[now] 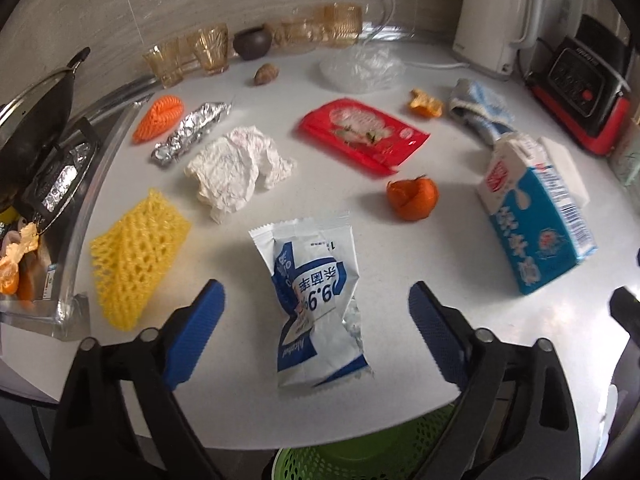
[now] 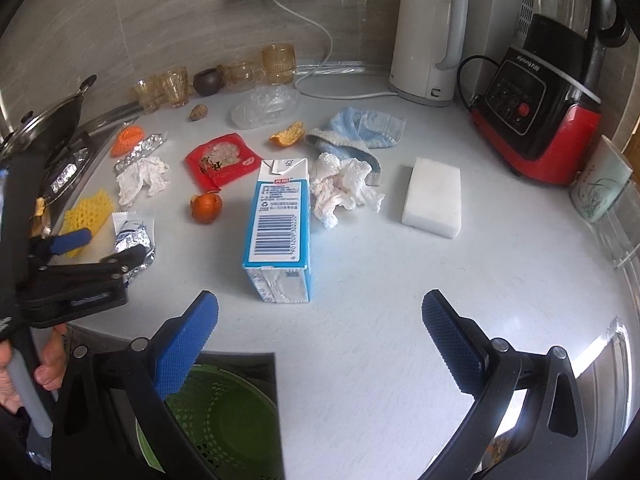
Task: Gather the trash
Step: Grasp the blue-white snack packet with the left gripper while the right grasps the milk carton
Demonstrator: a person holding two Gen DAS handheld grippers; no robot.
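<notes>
A white and blue wipe packet [image 1: 316, 304] lies crumpled on the white counter [image 1: 400, 264], between the blue pads of my left gripper [image 1: 316, 312]. The pads stand apart from it on both sides, so the gripper is open. The right wrist view shows that gripper [image 2: 104, 246] low over the same packet [image 2: 134, 236]. My right gripper [image 2: 320, 320] is open and empty, just short of a blue milk carton [image 2: 280, 224] lying on its side. Other trash: yellow foam net [image 1: 136, 260], crumpled tissue [image 1: 236, 172], foil roll [image 1: 188, 136], red wrapper [image 1: 360, 132], orange peel [image 1: 412, 198].
A green basket [image 2: 216, 420] sits below the counter's front edge. Along the back stand amber glasses [image 2: 276, 62], a white kettle [image 2: 428, 40] and a red blender [image 2: 532, 108]. A white sponge [image 2: 432, 196] and blue cloth [image 2: 360, 128] lie to the right; a stove with wok [image 1: 36, 104] is left.
</notes>
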